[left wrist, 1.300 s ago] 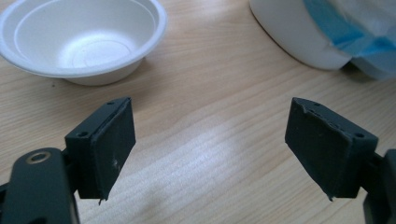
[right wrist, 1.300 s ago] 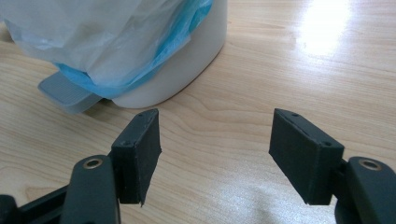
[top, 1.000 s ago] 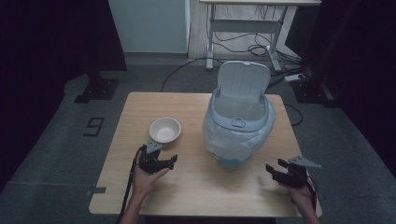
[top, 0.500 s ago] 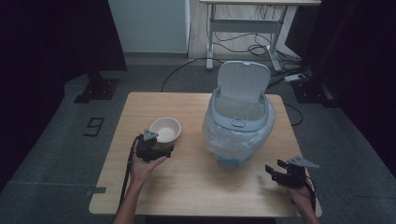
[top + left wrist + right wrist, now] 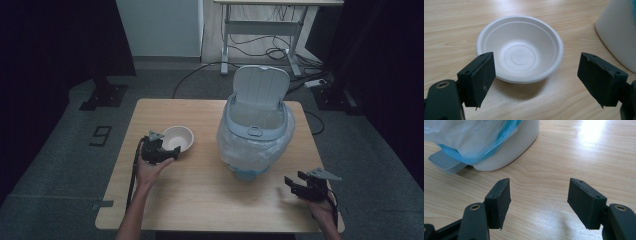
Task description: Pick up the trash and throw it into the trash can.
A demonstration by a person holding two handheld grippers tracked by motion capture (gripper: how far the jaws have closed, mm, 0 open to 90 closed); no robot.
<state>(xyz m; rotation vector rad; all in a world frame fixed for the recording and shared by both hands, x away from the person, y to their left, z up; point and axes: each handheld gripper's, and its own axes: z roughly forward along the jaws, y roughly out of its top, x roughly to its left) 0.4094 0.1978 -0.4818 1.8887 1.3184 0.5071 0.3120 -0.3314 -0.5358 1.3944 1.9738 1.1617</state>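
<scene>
Light paper bowl [image 5: 520,48] sitting on the surface [image 5: 200,200], left of the bin [image 5: 255,135], well apart from it. Left gripper [image 5: 167,152] right at the bowl's near edge, jaws wide open, holding nothing. Could push the bowl away or tip it if one jaw bumps the rim. Could squash it if squeezed too hard. Right gripper [image 5: 300,187] right of the bin, low by its foot pedal [image 5: 446,162], jaws open and empty. Bin lid [image 5: 261,86] standing up, plastic bag [image 5: 471,137] hanging over the side. Nothing between bowl and bin.
</scene>
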